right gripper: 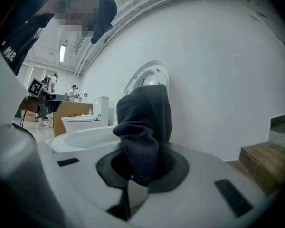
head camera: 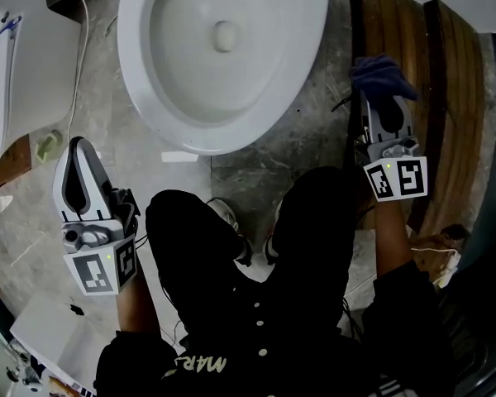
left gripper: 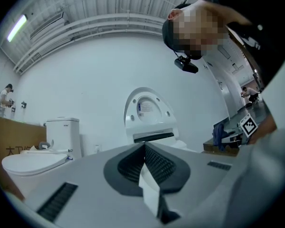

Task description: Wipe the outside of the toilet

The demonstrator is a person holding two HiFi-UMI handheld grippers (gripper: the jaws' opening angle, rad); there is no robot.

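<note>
The toilet (head camera: 307, 64) is standing on the floor in front of the person, and neither claw is touching it. The right claw (right gripper: 134, 174) is gripping a dark cloth (right gripper: 145, 122) and hanging to the right of the bowl, apart from it. The left claw (left gripper: 145, 151) is pressing its jaws together on nothing, left of the bowl. Wiping is probably only beginning. Next, the cloth is needing firm contact with the bowl's outer wall.

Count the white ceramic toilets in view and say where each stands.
2. One white ceramic toilet, lid up, fills the head view's top centre; the second toilet sits at that view's left edge. Others may lie out of frame.
</note>
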